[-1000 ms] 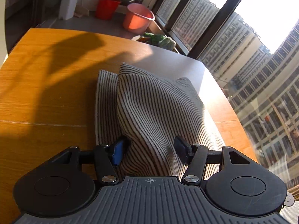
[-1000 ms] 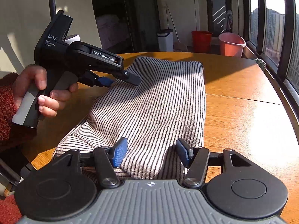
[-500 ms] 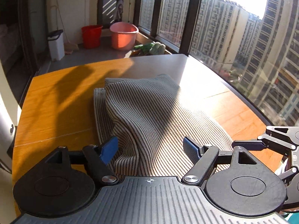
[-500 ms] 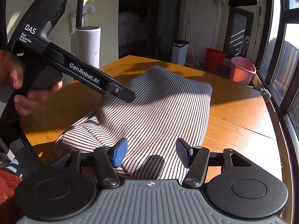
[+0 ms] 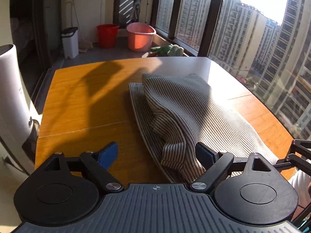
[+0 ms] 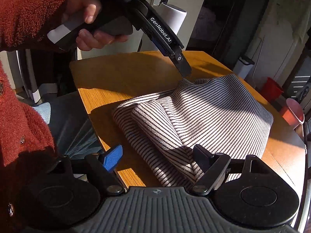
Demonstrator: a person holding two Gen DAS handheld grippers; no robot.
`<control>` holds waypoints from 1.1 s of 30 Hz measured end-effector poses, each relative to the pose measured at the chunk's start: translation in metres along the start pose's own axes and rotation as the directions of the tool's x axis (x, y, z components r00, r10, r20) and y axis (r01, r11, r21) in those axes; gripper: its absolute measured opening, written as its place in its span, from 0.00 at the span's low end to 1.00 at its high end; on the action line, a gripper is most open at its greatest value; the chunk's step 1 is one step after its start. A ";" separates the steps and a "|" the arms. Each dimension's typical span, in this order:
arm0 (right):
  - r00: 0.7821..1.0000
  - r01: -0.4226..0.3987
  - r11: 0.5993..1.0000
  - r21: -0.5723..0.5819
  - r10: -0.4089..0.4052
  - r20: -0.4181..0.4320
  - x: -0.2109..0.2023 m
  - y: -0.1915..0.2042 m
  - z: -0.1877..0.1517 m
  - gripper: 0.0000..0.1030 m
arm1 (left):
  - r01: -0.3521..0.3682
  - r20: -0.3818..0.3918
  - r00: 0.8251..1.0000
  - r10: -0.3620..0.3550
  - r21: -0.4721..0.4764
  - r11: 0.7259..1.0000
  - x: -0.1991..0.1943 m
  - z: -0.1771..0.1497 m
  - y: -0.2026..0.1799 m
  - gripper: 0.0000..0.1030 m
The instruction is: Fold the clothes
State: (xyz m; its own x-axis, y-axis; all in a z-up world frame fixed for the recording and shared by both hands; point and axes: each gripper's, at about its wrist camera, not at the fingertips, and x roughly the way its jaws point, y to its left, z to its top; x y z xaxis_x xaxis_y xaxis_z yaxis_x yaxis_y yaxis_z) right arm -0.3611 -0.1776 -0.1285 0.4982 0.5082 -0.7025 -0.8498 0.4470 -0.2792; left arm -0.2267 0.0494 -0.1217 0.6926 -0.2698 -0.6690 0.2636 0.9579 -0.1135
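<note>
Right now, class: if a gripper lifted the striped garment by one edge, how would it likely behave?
The striped garment would probably droop and unfold, since it already sags in soft creases on the wooden table. It looks light: thin knit layers lie nearly flat. Its ribbed texture probably grips rather than slips between the open left gripper fingers.

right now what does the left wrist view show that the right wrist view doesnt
Only the left wrist view shows the apartment towers through the window, the green bundle on the sill, and the left tongs seen from behind, spread open.

Only the right wrist view shows the person's hand gripping the left tool, the red sweater sleeve, and the right tongs, open.

Both show the striped garment on the wooden table, the red bucket and the pink tub.
</note>
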 end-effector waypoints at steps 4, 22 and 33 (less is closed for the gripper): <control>1.000 0.007 0.995 0.098 -0.005 -0.021 0.011 -0.014 0.006 0.71 | 0.037 0.026 0.999 -0.041 0.122 0.992 -0.025 -0.013 -0.003 0.93; 0.977 -0.197 0.720 0.665 0.198 0.074 0.005 -0.095 -0.010 0.52 | 0.055 0.028 0.991 -0.133 0.808 0.587 -0.024 -0.092 -0.107 0.99; 0.997 0.069 0.990 -0.124 -0.066 0.028 0.009 0.017 0.005 0.62 | 0.133 0.001 0.988 -0.154 0.500 0.856 -0.049 -0.066 -0.027 0.98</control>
State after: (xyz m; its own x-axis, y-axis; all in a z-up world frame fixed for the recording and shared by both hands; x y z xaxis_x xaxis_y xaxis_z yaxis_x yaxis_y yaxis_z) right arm -0.3703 -0.1620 -0.1365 0.5575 0.4978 -0.6644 -0.8284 0.3863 -0.4057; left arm -0.3121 0.0431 -0.1347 0.6443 -0.4142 -0.6429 0.6533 0.7351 0.1811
